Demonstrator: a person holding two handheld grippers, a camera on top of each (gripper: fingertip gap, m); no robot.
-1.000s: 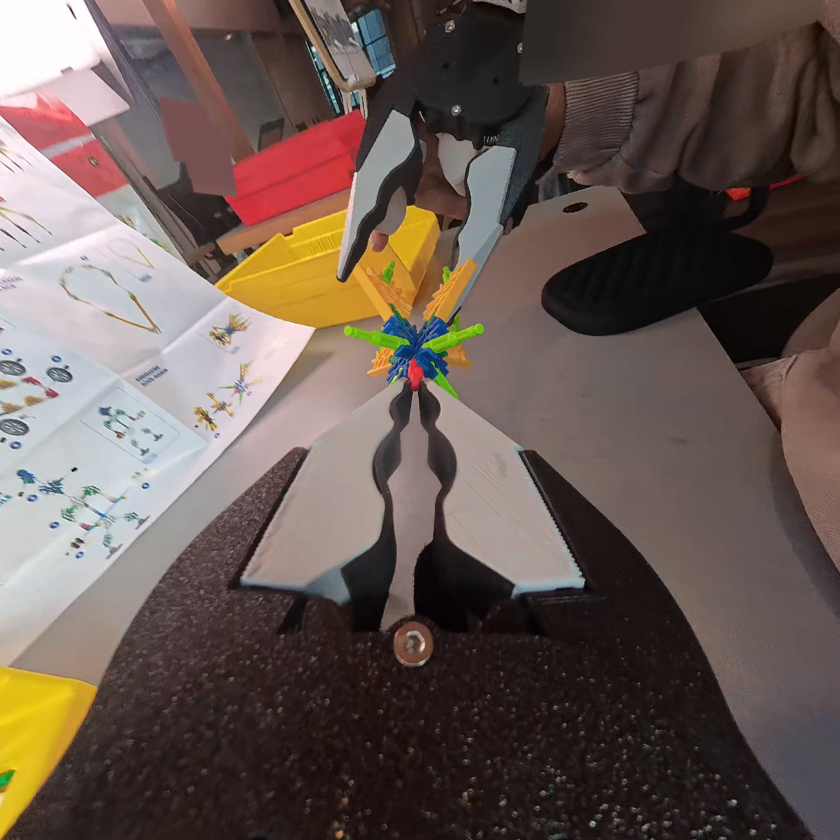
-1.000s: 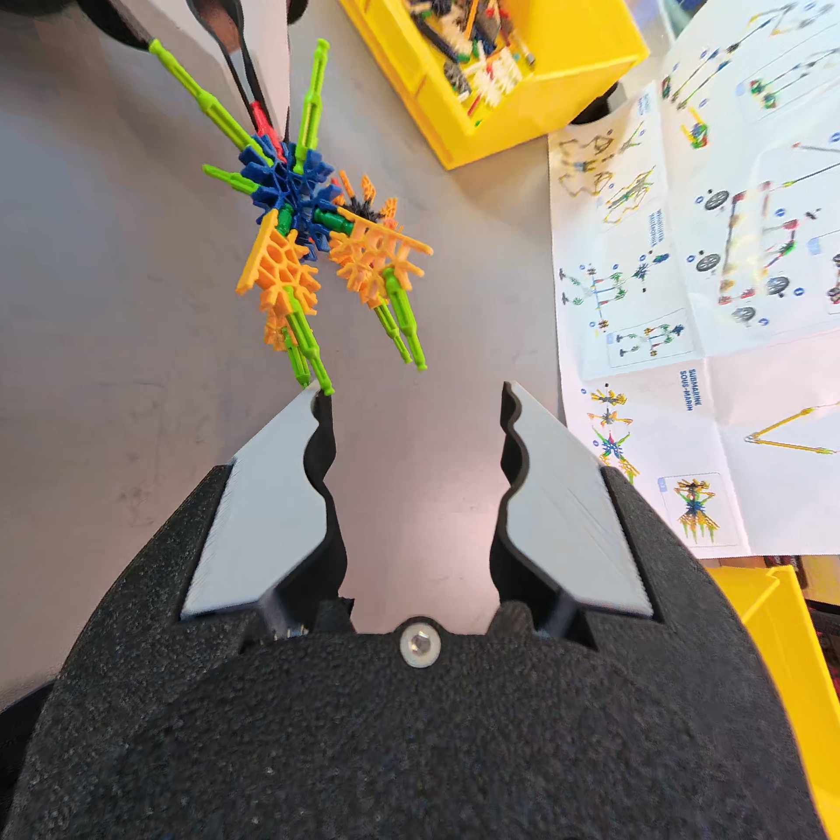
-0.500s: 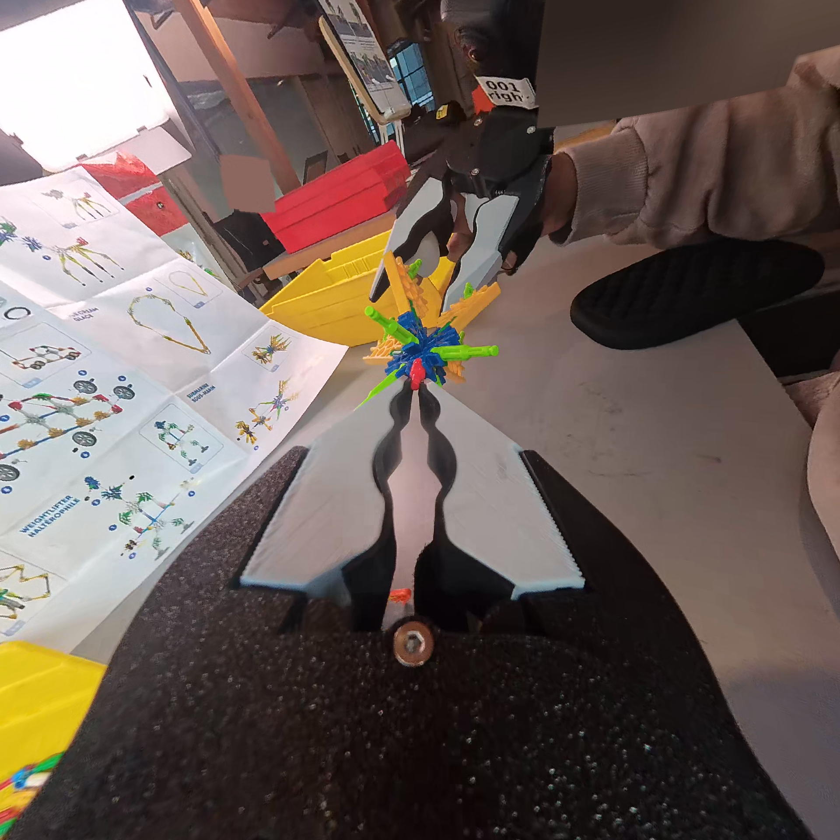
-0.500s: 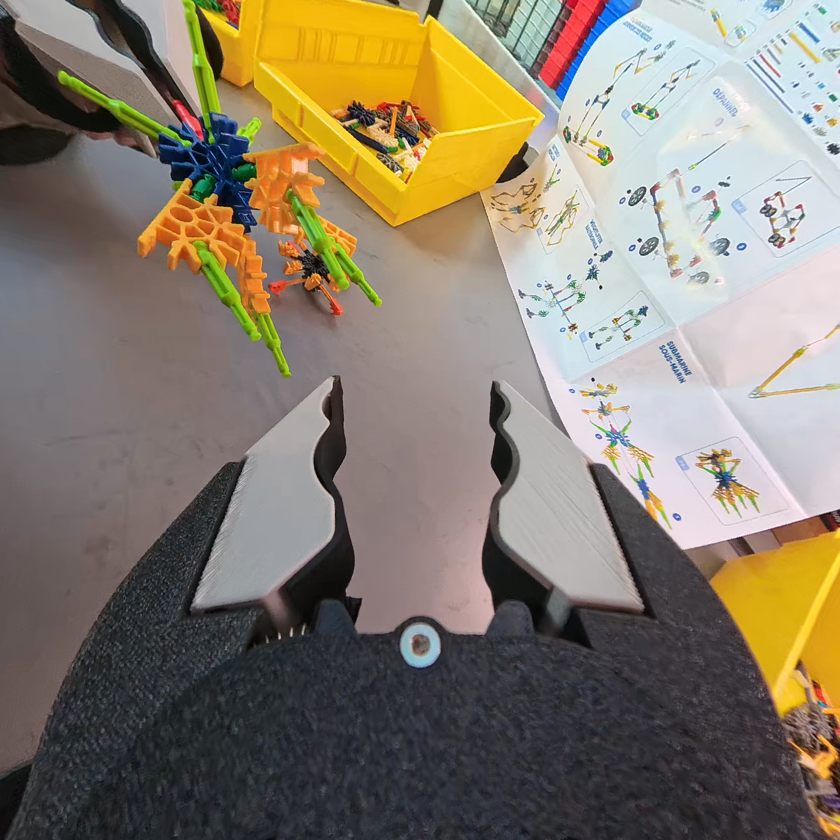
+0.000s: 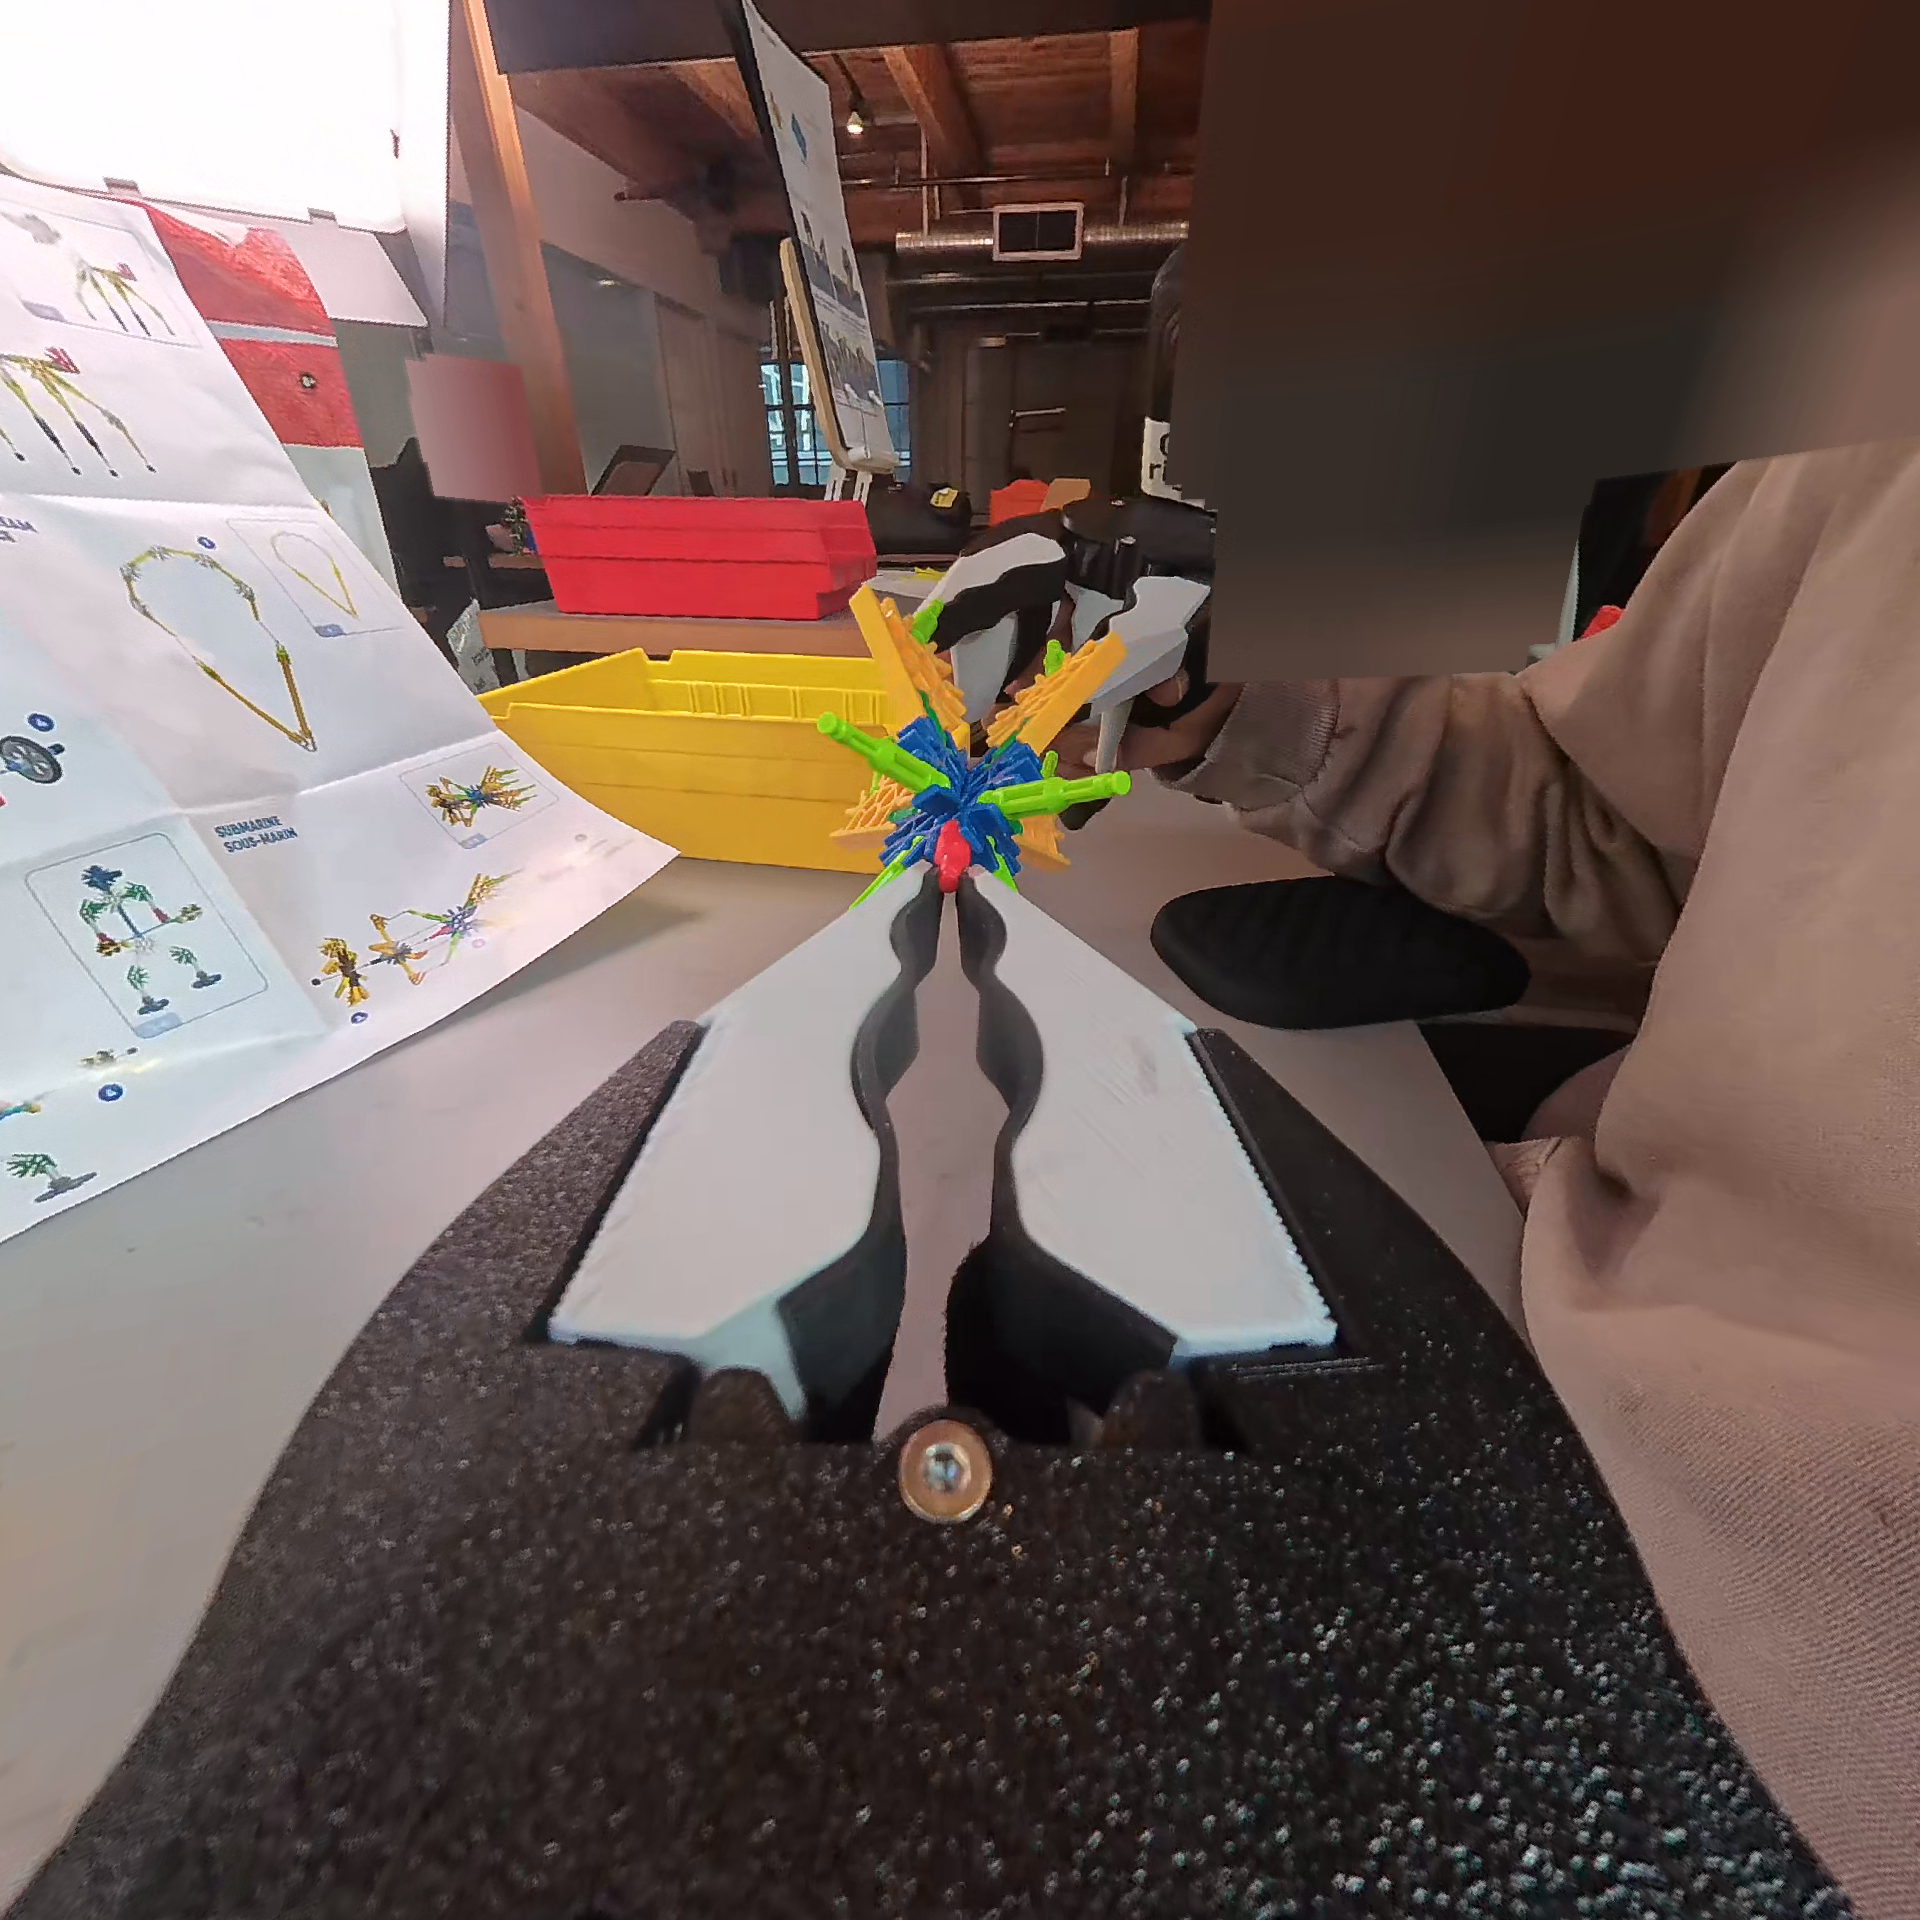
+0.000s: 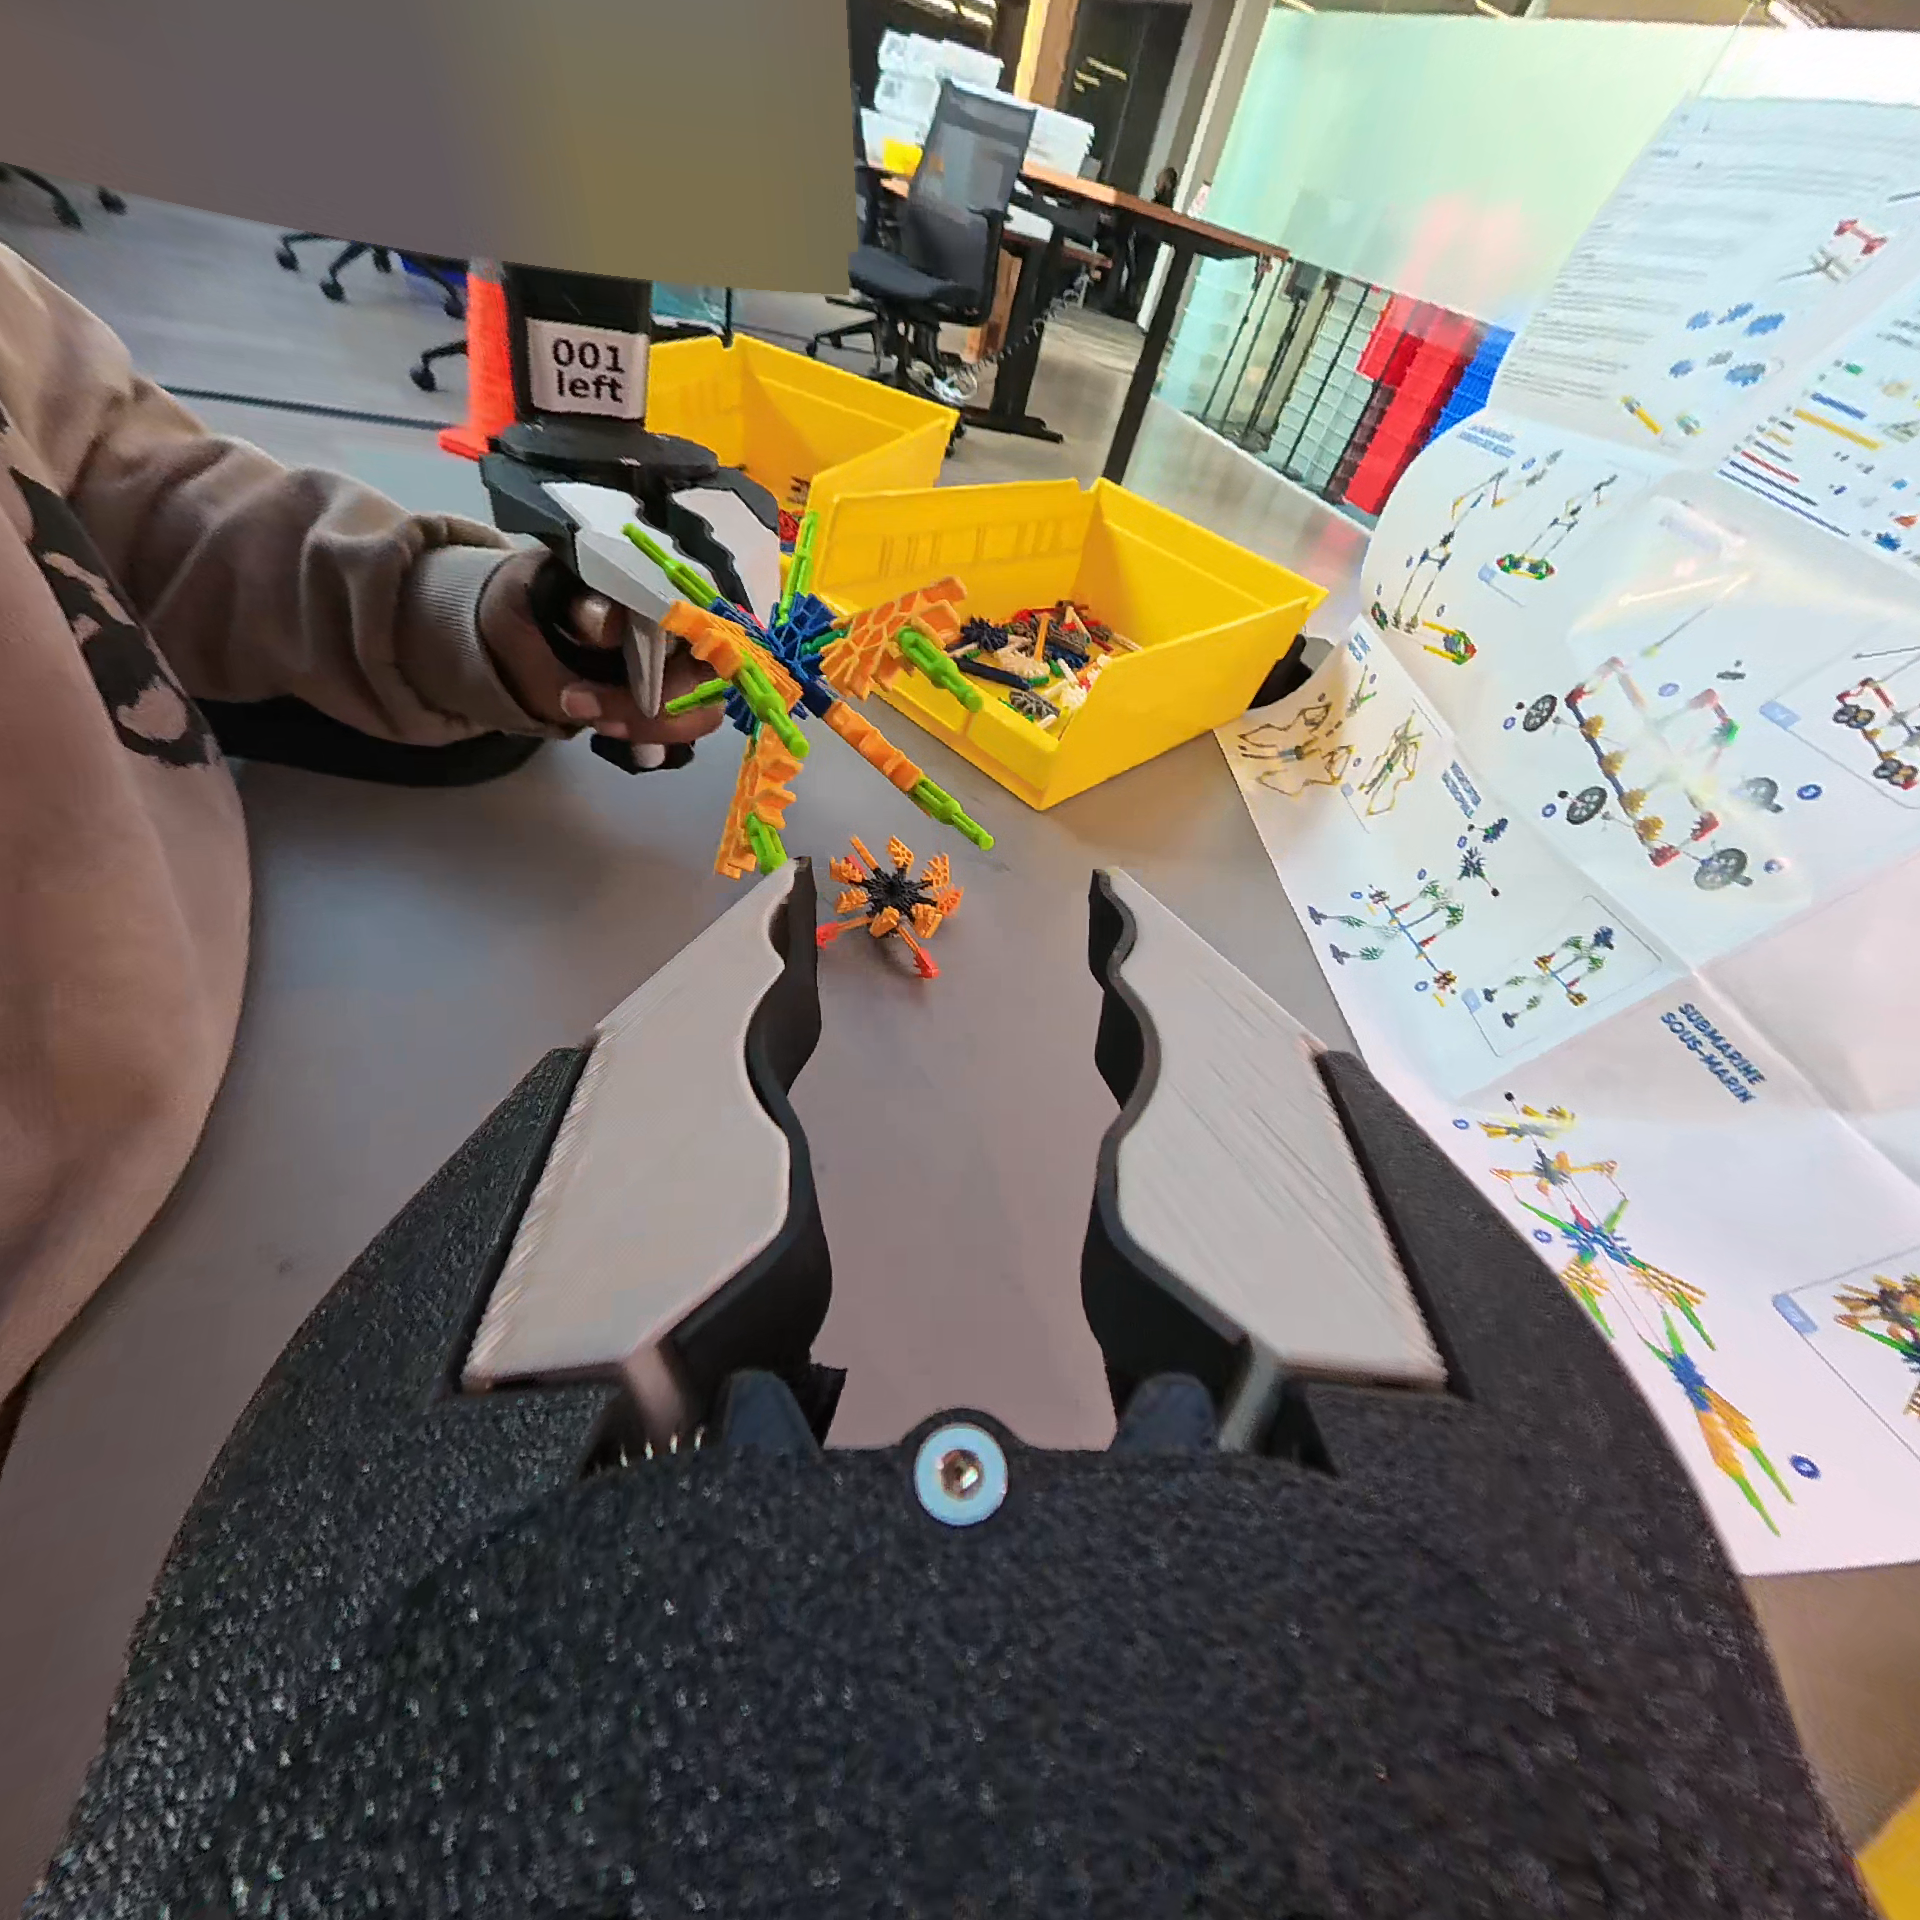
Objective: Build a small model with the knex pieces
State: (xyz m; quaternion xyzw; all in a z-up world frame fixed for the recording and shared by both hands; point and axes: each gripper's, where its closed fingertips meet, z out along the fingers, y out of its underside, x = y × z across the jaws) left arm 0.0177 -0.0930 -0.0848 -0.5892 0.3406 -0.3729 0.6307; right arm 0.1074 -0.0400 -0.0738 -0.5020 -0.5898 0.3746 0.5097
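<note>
We see a toy model (image 5: pixel 961 800) of blue hub pieces, orange fan-shaped pieces and green rods held up in the air above the grey table (image 6: pixel 436 935). Our left gripper (image 5: pixel 948 902) has its two fingers pressed almost together on a small red piece at the near end of the model, so the model sticks straight out ahead of the fingertips. In the right wrist view the same model (image 6: pixel 800 675) hangs off that gripper's tips (image 6: pixel 665 634), with its orange arms and green rods spreading toward the table and toward the yellow bins.

Our right gripper (image 6: pixel 945 894) is empty, its fingers spread wide apart. The held model lies ahead of it and to its left, raised above the table, its lowest orange arm ending just beside the tip of the gripper's left finger. In the left wrist view the right gripper (image 5: pixel 1049 665) sits just behind the model, at the far orange pieces; we cannot tell whether it touches them.

A smaller orange and black star-shaped piece (image 6: pixel 891 902) lies on the table ahead of the right gripper's fingertips, apart from both. Beyond it stands a yellow bin (image 6: pixel 1143 717) of loose parts, with a second yellow bin (image 6: pixel 831 416) behind. A large instruction sheet (image 6: pixel 1621 831) covers the table's right side in that view.
</note>
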